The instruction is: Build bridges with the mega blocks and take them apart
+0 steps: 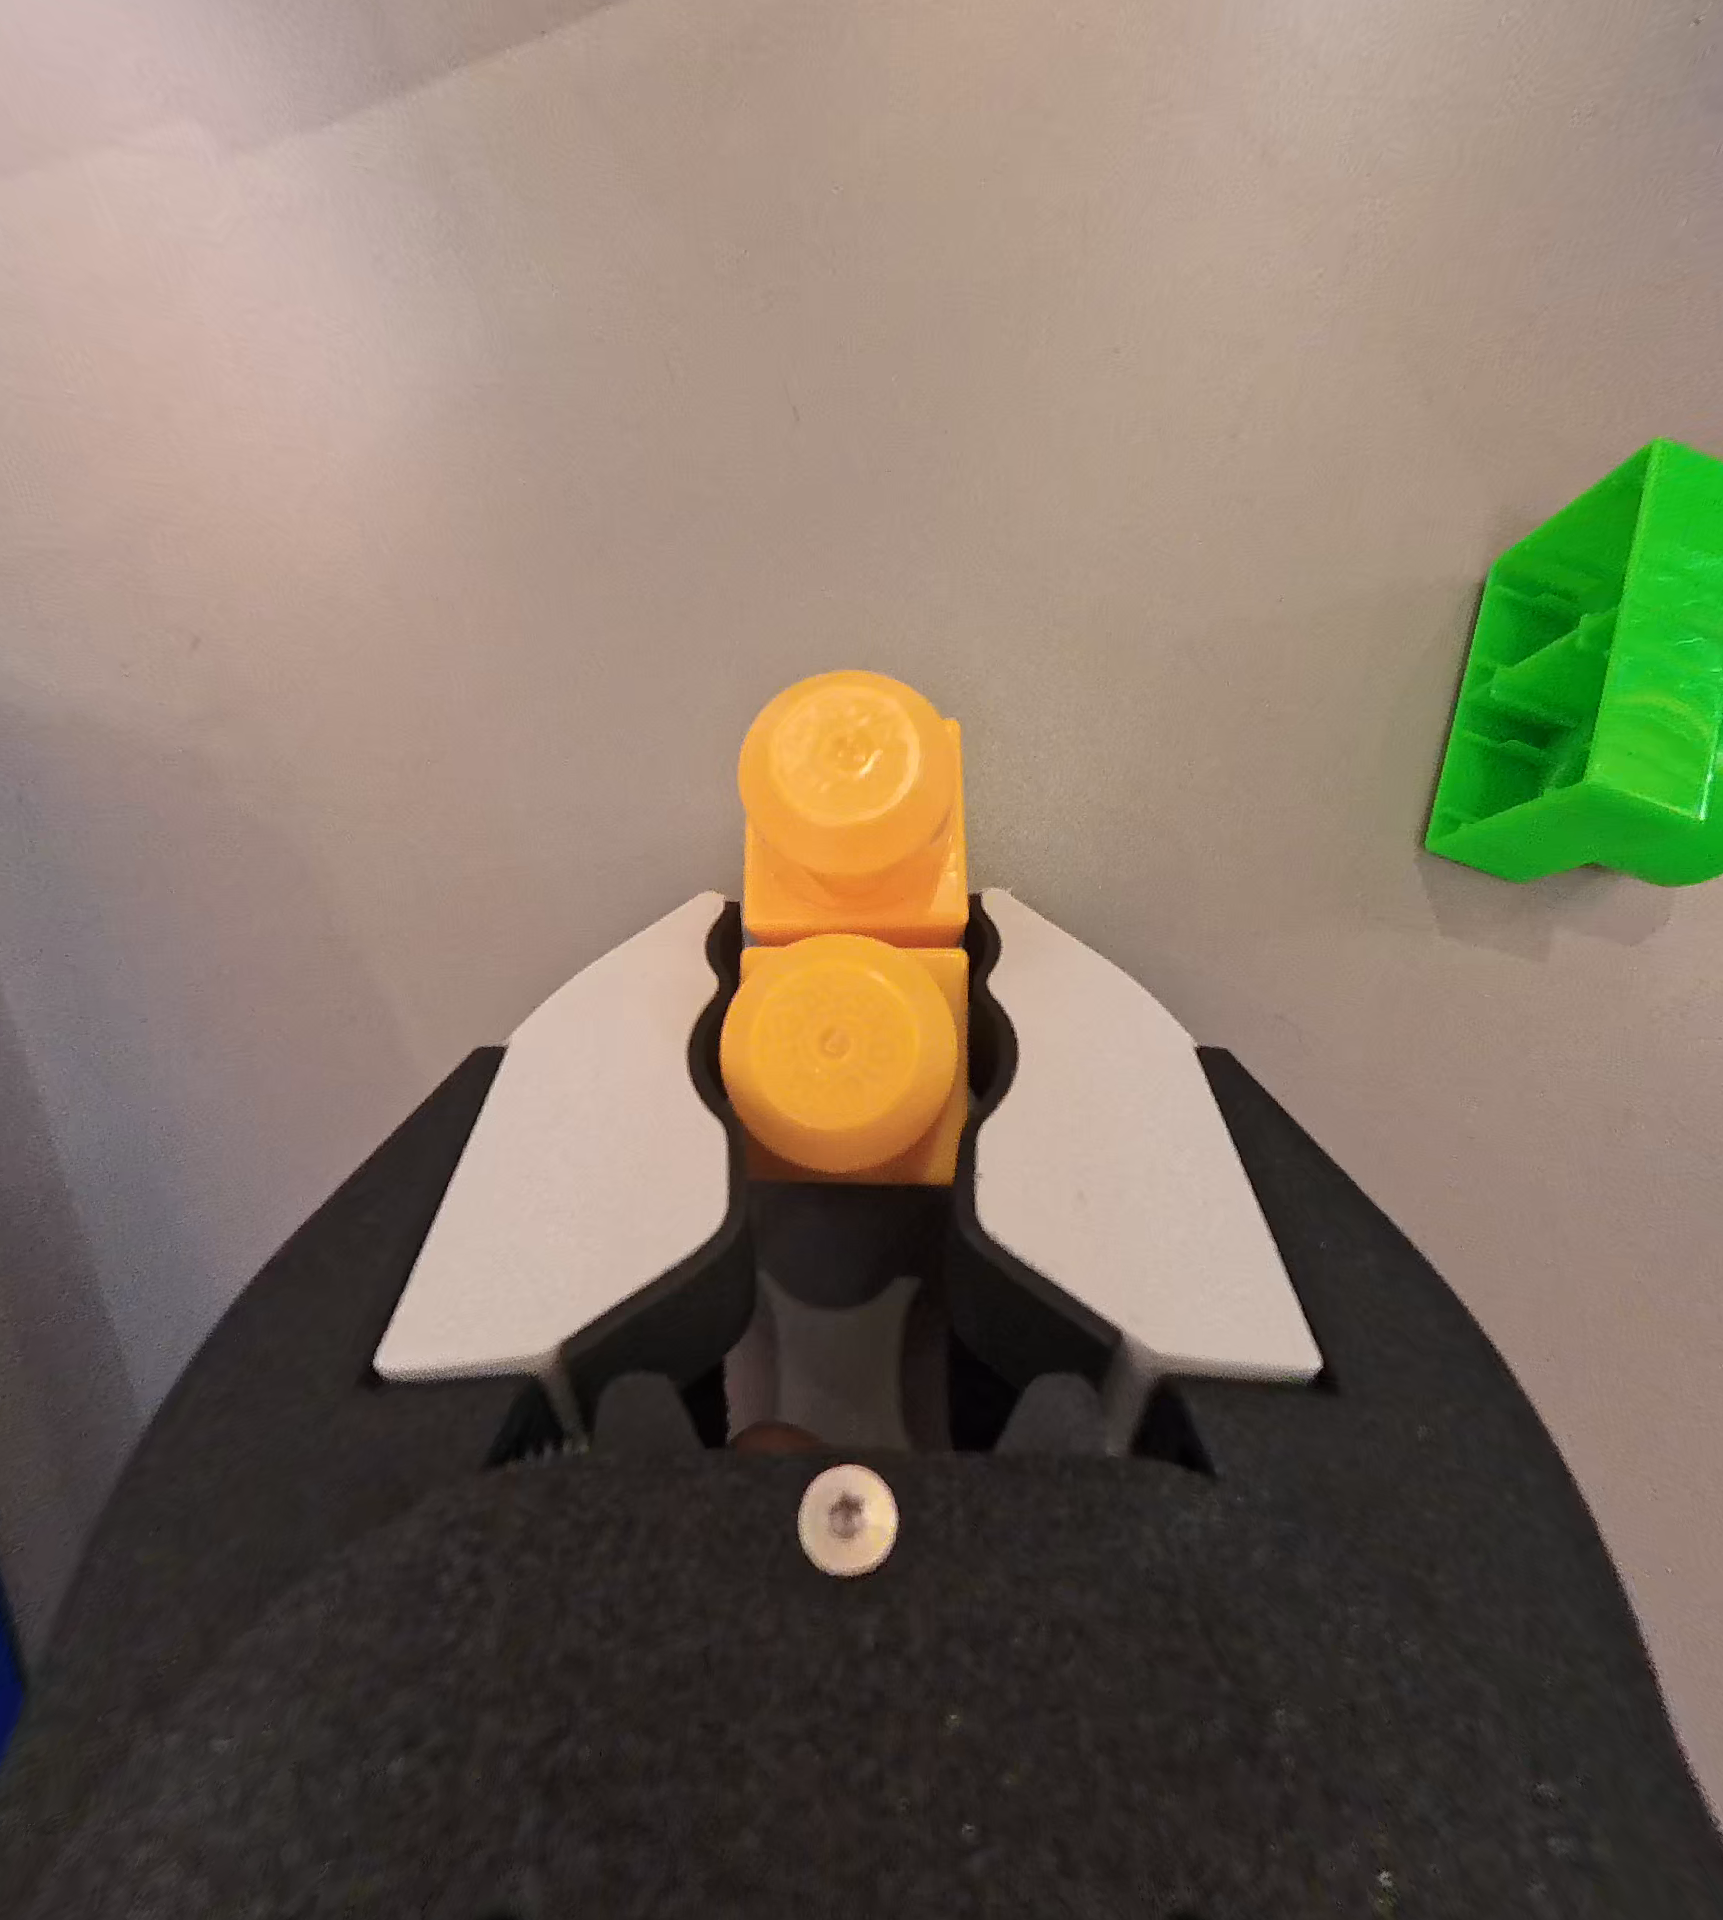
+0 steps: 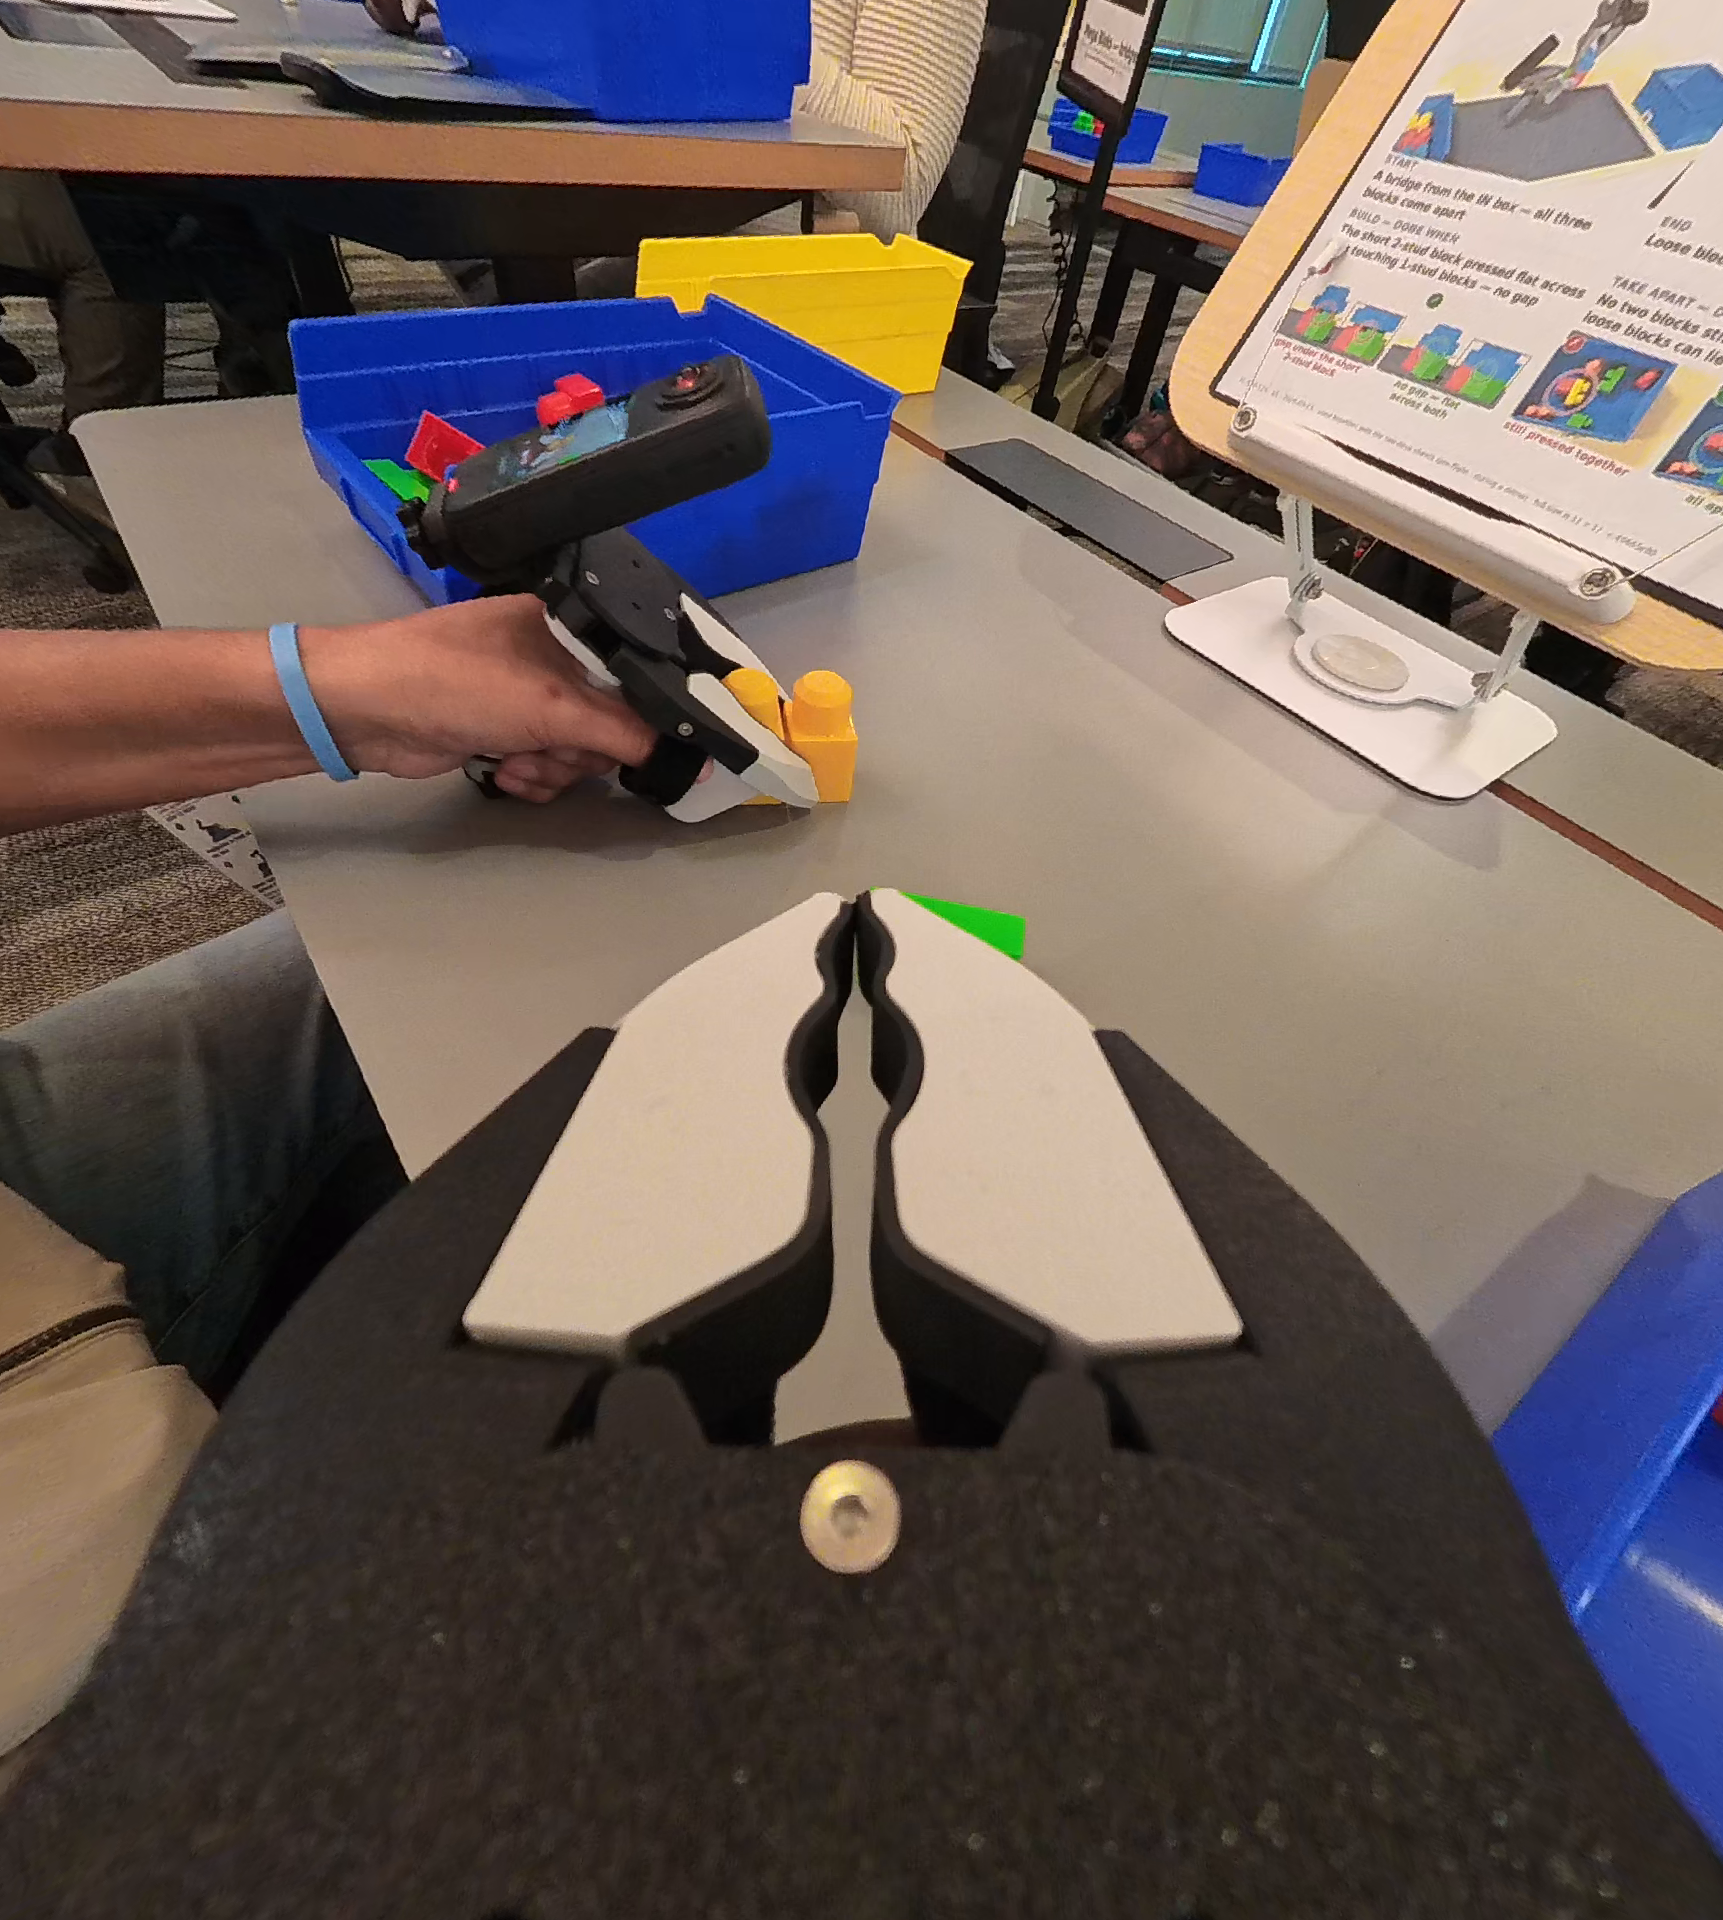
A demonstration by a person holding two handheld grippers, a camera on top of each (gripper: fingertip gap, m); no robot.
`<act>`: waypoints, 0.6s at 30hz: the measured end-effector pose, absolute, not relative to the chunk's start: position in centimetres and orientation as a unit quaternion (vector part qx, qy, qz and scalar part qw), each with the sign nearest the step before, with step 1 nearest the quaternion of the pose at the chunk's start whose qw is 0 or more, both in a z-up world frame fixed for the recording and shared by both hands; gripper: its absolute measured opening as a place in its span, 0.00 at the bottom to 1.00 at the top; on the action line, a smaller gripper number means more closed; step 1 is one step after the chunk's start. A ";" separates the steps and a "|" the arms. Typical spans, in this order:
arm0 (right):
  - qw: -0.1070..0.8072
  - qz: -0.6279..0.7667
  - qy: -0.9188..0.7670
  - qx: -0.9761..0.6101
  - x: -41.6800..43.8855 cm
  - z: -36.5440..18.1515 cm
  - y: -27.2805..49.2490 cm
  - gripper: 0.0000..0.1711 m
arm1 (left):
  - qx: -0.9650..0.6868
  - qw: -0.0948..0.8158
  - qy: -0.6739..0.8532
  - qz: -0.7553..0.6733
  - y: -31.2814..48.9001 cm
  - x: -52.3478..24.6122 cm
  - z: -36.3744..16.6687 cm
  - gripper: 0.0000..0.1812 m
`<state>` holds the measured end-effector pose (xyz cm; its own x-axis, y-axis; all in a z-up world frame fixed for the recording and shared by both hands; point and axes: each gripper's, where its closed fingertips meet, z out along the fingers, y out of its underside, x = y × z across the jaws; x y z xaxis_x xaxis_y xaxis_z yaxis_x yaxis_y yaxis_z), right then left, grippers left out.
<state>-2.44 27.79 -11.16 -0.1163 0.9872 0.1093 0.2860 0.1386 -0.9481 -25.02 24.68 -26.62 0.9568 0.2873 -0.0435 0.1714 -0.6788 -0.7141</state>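
Observation:
Two yellow one-stud blocks stand side by side on the grey table (image 1: 1148, 364). My left gripper (image 1: 855, 904) is shut on the near yellow block (image 1: 841, 1055). The far yellow block (image 1: 841, 774) touches it just past the fingertips. The right wrist view shows this gripper (image 2: 784, 779), held by a hand, with the near (image 2: 755, 696) and far (image 2: 826, 727) blocks resting on the table. A green two-stud block (image 1: 1626, 675) lies on its side to the right. My right gripper (image 2: 855, 899) is shut and empty above the table, hiding most of the green block (image 2: 971, 925).
A blue bin (image 2: 815, 436) with red and green blocks stands behind the left gripper, with a yellow bin (image 2: 805, 291) beyond it. An instruction board on a white stand (image 2: 1522, 312) is at the right. Another blue bin (image 2: 1667, 1455) holding blocks sits at the near right.

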 end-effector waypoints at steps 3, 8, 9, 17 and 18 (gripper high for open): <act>0.424 0.411 -0.625 -0.510 -2.4 -11.2 27.7 0.00 | -0.911 0.383 -0.126 0.083 24.7 -25.1 -26.5 0.31; 0.423 0.412 -0.625 -0.510 -2.4 -11.3 27.7 0.00 | -0.894 0.423 -0.110 0.097 24.0 -24.3 -24.2 0.40; 0.423 0.413 -0.624 -0.510 -2.4 -11.2 27.7 0.00 | -0.887 0.435 -0.108 0.109 23.4 -24.3 -23.3 0.40; 0.422 0.416 -0.624 -0.510 -2.6 -11.3 27.6 0.00 | -0.864 0.485 -0.108 0.084 17.3 -20.6 -20.5 0.23; 0.422 0.416 -0.625 -0.509 -2.6 -11.3 27.6 0.00 | -0.855 0.503 -0.110 0.058 17.2 -19.3 -20.3 0.17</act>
<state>-2.61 27.58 -11.35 -0.1263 0.9866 0.1032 0.2855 0.1358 -0.9487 -19.25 17.21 -20.34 0.9688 0.2476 0.0111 0.1300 -0.4695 -0.8733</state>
